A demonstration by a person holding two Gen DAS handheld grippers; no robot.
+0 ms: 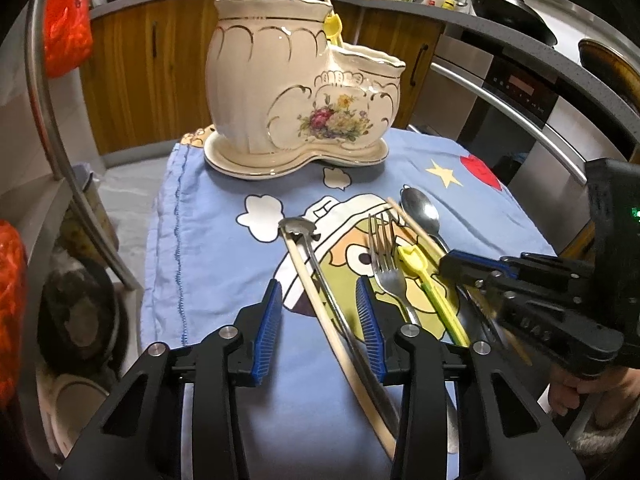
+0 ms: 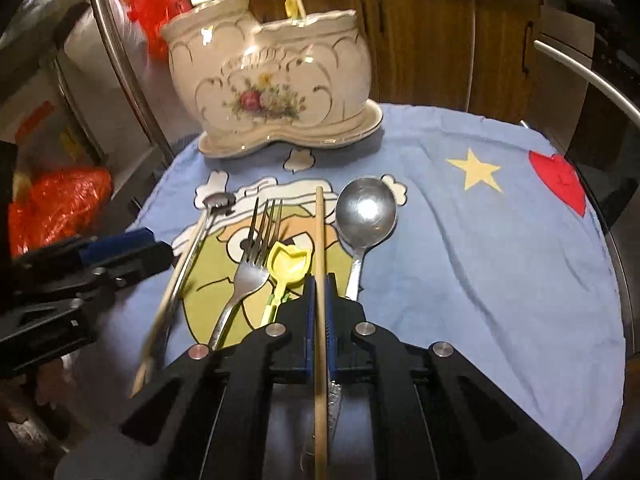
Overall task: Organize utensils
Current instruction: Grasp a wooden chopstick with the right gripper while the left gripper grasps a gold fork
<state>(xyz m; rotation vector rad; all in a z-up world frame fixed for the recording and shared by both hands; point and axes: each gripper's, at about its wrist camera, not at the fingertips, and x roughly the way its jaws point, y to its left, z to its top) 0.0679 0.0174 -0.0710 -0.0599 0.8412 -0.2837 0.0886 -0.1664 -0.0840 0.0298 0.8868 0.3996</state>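
A cream ceramic utensil holder (image 1: 280, 92) (image 2: 272, 76) with painted flowers stands at the far end of a blue cartoon cloth (image 1: 216, 248); a fork, chopsticks and a yellow piece stick out of it. On the cloth lie a fork (image 2: 250, 276), a yellow plastic spoon (image 2: 288, 264), a large metal spoon (image 2: 366, 212) and a small metal spoon (image 1: 296, 226). My right gripper (image 2: 320, 280) is shut on a wooden chopstick (image 2: 319, 224). My left gripper (image 1: 319, 282) is open, its pads astride a second chopstick (image 1: 320, 300) and the small spoon's handle, without pressing them.
Curved steel rails (image 1: 52, 120) (image 2: 592, 76) flank the table. Red plastic bags (image 1: 66, 20) (image 2: 60, 204) hang and lie at the left. Wooden cabinets (image 1: 136, 80), an oven (image 1: 520, 96) and a wok (image 1: 512, 12) stand behind. A hand (image 1: 592, 392) holds the right gripper's handle.
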